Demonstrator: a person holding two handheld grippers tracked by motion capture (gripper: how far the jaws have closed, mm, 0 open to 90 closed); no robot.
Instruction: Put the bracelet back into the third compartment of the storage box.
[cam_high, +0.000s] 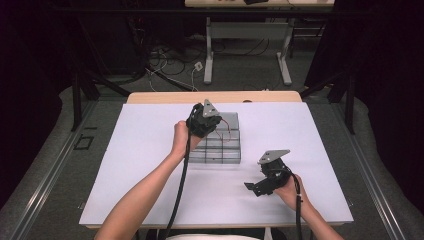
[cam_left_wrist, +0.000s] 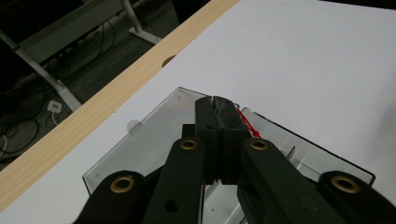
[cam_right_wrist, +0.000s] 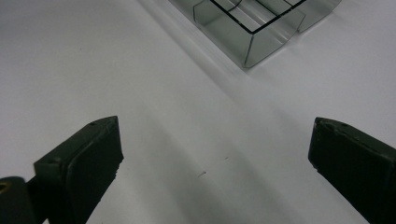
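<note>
Table: a white sheet (cam_high: 150, 165) covers the table, leaving a strip of pale wooden edge (cam_high: 165, 97) bare along the far side; in the left gripper view a round hole (cam_left_wrist: 168, 59) shows in that wood.
Compartment box: a clear, grey-tinted plastic box (cam_high: 227, 150) divided into cells sits at the middle of the table, toward the far edge.
Red string: a thin red string (cam_left_wrist: 247, 125) lies against the closed jaws, over the box.
Left hand-held gripper: the left hand-held gripper (cam_left_wrist: 219, 105) hangs over the far part of the box, jaws pressed together; the red string seems pinched between them, though the grip itself is hard to tell.
Right hand-held gripper: the right hand-held gripper (cam_high: 248, 186) is held low over bare sheet, near the box's near right corner, jaws wide apart and holding nothing.
Room: dark surroundings, grey floor (cam_high: 240, 75), a second table's white legs (cam_high: 208, 55) and loose cables (cam_high: 170, 62) beyond.
</note>
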